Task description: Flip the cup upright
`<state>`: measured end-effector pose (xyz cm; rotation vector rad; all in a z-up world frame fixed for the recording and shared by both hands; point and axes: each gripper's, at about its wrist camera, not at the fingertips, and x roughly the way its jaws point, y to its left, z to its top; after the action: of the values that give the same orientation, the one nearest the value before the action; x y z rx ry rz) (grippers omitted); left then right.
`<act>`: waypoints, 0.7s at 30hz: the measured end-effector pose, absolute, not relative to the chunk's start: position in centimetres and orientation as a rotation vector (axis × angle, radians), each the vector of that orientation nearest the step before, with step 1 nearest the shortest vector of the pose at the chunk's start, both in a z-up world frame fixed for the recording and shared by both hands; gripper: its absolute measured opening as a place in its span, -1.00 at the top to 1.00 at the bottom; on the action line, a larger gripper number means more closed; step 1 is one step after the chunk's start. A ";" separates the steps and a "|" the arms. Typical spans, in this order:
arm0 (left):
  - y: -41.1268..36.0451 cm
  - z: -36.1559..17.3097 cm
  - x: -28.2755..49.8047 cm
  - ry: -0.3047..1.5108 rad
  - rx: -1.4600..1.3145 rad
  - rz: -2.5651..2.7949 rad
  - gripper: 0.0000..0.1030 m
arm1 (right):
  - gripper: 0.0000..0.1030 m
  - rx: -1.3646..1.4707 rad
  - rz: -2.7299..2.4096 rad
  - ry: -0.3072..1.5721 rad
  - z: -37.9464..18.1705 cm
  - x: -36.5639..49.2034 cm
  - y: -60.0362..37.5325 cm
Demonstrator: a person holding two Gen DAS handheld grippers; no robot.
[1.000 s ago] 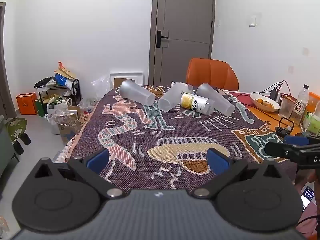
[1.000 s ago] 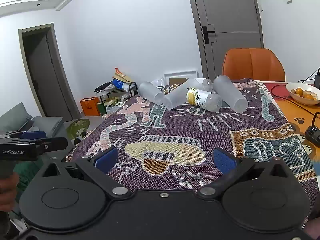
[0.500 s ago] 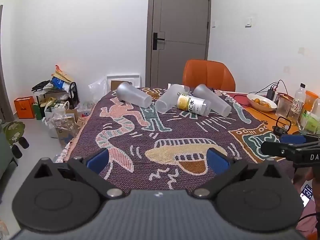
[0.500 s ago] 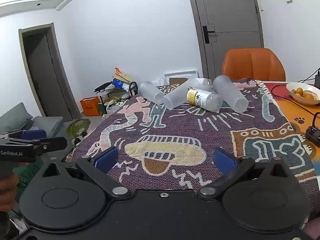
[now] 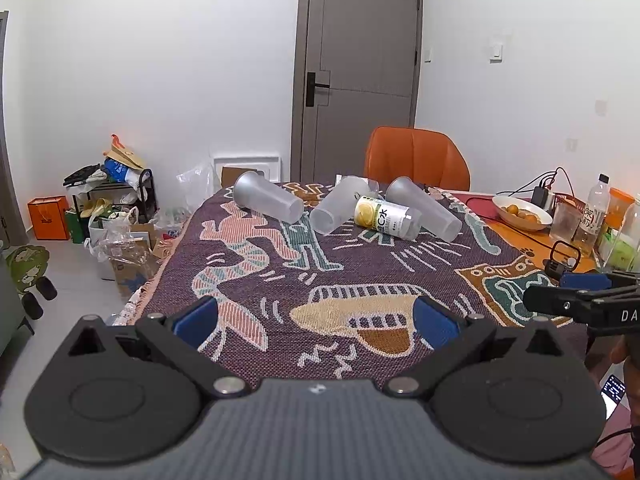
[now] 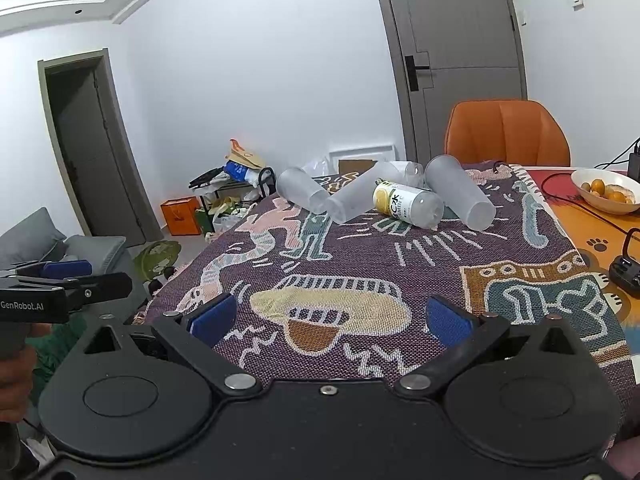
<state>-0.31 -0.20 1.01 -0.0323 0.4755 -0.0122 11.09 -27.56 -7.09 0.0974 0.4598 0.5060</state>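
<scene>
Three frosted plastic cups lie on their sides at the far end of the patterned cloth: a left cup [image 5: 267, 198] [image 6: 302, 190], a middle cup [image 5: 339, 205] [image 6: 362, 193] and a right cup [image 5: 425, 209] [image 6: 460, 192]. A yellow-labelled bottle [image 5: 387, 217] [image 6: 408, 205] lies between the middle and right cups. My left gripper [image 5: 316, 322] is open and empty over the near edge of the cloth. My right gripper [image 6: 328, 318] is open and empty, also near the front edge, far from the cups.
An orange chair [image 5: 416, 158] stands behind the table. A bowl of oranges [image 5: 522, 212], cables, a charger and bottles [image 5: 592, 216] crowd the right side. Bags and boxes [image 5: 116, 208] clutter the floor at left. A grey door [image 5: 356, 68] is behind.
The left wrist view has shifted a little, so the cups sit slightly lower and more central. The right gripper has not moved. Both grippers stay open.
</scene>
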 end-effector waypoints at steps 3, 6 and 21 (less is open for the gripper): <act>-0.2 1.2 -0.4 0.460 -0.035 -0.015 -0.99 | -1.00 0.098 0.507 0.460 -7.0 11.1 -27.6; -0.2 1.1 -0.4 0.457 -0.037 -0.018 -0.99 | -1.00 0.097 0.505 0.460 -7.1 11.1 -27.5; -0.4 0.8 -0.6 0.458 -0.030 -0.020 -0.99 | -1.00 0.097 0.508 0.459 -7.0 11.0 -27.6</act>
<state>-0.59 -0.36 0.79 -0.0302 0.4583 -0.0200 11.02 -27.60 -7.02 0.0969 0.4595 0.5078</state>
